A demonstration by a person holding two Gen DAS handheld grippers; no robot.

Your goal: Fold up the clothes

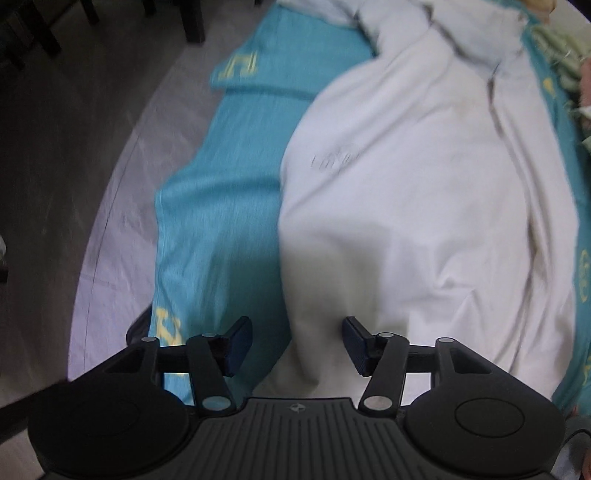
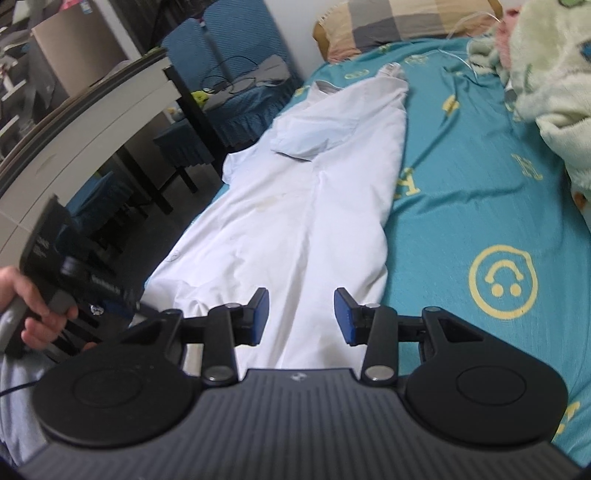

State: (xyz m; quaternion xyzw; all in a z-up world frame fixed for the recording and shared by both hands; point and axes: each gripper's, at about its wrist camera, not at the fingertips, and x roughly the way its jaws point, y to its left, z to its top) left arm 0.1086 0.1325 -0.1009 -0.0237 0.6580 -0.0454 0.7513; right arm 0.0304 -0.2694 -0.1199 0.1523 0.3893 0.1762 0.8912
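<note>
In the left wrist view, the left tool stood wide and held nothing. The white garment lay ahead of it on the bed, over the teal sheet, with its near edge between the two fingers.

In the right wrist view, the right tool was also wide and empty. The same garment stretched straight forward from it. To its left, a hand gripped the other tool's handle. A plush blanket lay far ahead, to the right.

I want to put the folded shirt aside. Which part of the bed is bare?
Bare teal sheet lies between the white shirt and the plush blanket. The blanket's side and the pillow end are crowded.
</note>
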